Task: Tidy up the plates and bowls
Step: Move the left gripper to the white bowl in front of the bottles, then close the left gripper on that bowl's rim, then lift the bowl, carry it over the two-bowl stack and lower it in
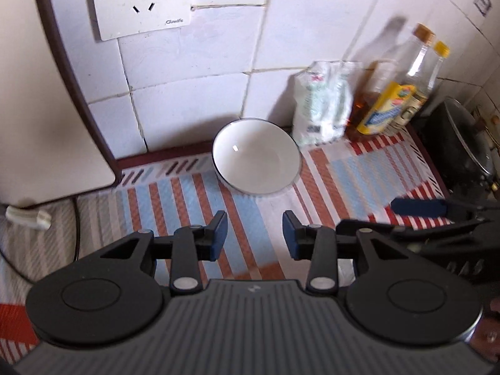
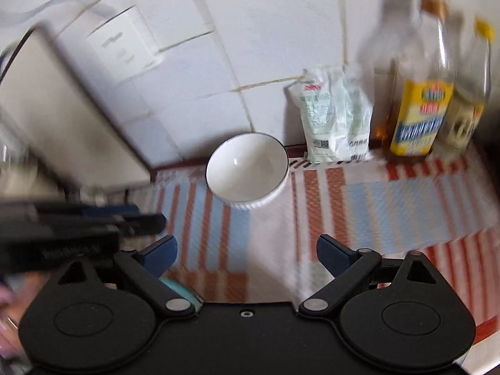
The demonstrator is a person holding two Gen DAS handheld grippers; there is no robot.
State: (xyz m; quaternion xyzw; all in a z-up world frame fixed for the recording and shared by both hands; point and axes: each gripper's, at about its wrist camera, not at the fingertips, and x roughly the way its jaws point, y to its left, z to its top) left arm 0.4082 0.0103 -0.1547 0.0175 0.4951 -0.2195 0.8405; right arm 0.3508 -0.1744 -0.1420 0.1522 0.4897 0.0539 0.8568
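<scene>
Bowl [image 1: 256, 156] looks hard, smooth, breakable; I'd pinch its rim. My left gripper [image 1: 254, 234] and right gripper [image 2: 247, 254] are both apart, empty.

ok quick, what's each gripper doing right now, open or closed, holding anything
Left gripper: open, holding nothing, short of the white bowl.
Right gripper: open wider, holding nothing.

The left hand-held gripper [image 1: 254, 232] is matte black with a ribbed grey body. Blue pads [image 1: 218, 232] line its fingers. Silver pivot pins join the right hand-held gripper [image 2: 247, 254], also black.
</scene>
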